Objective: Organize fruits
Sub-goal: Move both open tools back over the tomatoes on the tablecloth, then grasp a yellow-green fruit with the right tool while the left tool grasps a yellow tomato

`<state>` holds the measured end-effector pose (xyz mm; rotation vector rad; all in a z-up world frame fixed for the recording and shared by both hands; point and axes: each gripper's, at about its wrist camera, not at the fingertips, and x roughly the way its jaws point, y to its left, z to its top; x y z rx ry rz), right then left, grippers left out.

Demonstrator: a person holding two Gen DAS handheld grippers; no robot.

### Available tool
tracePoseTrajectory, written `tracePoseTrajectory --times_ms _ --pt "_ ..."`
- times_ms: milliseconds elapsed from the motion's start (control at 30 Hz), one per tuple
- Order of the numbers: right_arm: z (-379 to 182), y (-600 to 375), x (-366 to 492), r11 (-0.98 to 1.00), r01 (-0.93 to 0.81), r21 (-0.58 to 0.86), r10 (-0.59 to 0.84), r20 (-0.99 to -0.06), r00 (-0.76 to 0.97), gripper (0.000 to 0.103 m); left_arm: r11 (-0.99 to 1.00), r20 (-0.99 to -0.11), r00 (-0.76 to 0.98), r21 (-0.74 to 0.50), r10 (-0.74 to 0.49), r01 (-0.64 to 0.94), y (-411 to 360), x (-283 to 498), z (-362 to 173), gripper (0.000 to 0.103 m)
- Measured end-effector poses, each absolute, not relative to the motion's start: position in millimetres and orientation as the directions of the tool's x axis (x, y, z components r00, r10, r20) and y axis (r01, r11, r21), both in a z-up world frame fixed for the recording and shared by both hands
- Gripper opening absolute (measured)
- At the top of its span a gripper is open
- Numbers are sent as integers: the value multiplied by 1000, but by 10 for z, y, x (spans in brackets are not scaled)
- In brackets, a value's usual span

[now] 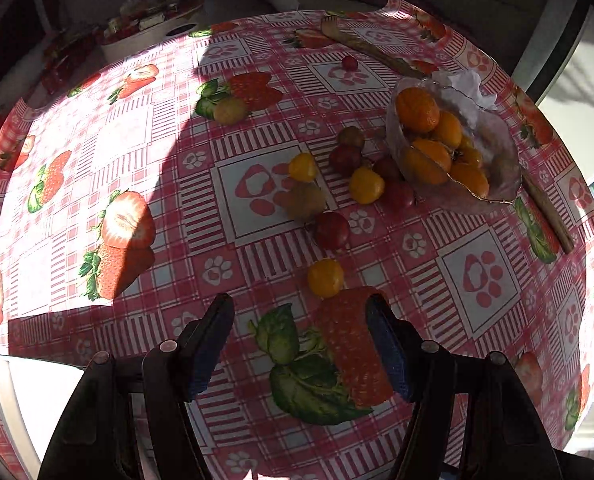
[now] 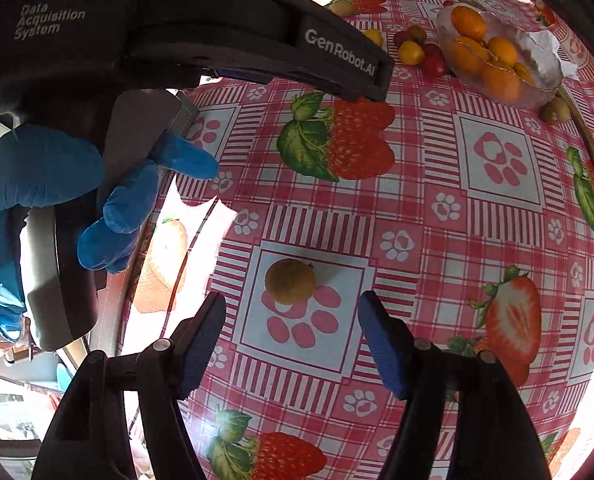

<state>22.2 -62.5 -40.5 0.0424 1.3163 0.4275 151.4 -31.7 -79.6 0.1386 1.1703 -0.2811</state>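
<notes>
My left gripper [image 1: 301,308] is open and empty above the strawberry-print tablecloth [image 1: 137,140]. A yellow fruit [image 1: 325,278] lies just beyond its fingertips. Farther on lie several loose small fruits: a dark red one [image 1: 332,231], a brownish one [image 1: 305,201], yellow ones [image 1: 366,185] and red ones. A clear glass bowl [image 1: 497,168] at the right holds several orange fruits [image 1: 417,109]. My right gripper [image 2: 293,304] is open, with a brownish-green fruit [image 2: 290,281] just ahead between its fingertips. The bowl also shows in the right wrist view [image 2: 545,76].
In the right wrist view the left gripper's black body [image 2: 217,28] and a blue-gloved hand [image 2: 57,176] fill the upper left. A long wooden stick [image 1: 545,208] lies by the bowl. A lone greenish fruit [image 1: 230,110] and a small red one [image 1: 349,63] lie farther back.
</notes>
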Motion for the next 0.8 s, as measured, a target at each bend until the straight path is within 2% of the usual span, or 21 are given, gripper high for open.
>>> tracePoseTrajectory --times_ms 200,233,300,367,433,500,600,800 --pt "-445 -465 254 916 -320 240 320 -921 223 62 950 -926 347 -34 -147 312 -422 1601 -893 68" --pt "-441 -443 254 915 -328 233 316 -920 230 59 948 -928 342 -34 -146 315 -433 1608 -911 59" --pt "-438 -405 260 914 -341 220 310 -921 236 52 947 -928 348 -14 -132 322 -465 1603 -921 58" --pt "-438 -378 271 911 -351 216 308 -923 232 36 948 -927 351 -13 -131 319 -474 1605 -923 57" --pt "-438 -340 324 906 -351 236 323 -922 215 30 950 -924 358 -13 -131 313 -473 1618 -915 49" --pt "-427 -392 364 906 -335 257 337 -919 205 30 948 -923 356 -27 -145 316 -471 1644 -905 26" --pt "-417 -562 418 906 -305 293 360 -913 193 30 946 -922 350 -51 -168 319 -475 1651 -898 21" --pt "-377 -855 426 912 -251 324 372 -912 175 30 948 -914 358 -77 -191 310 -450 1454 -804 21"
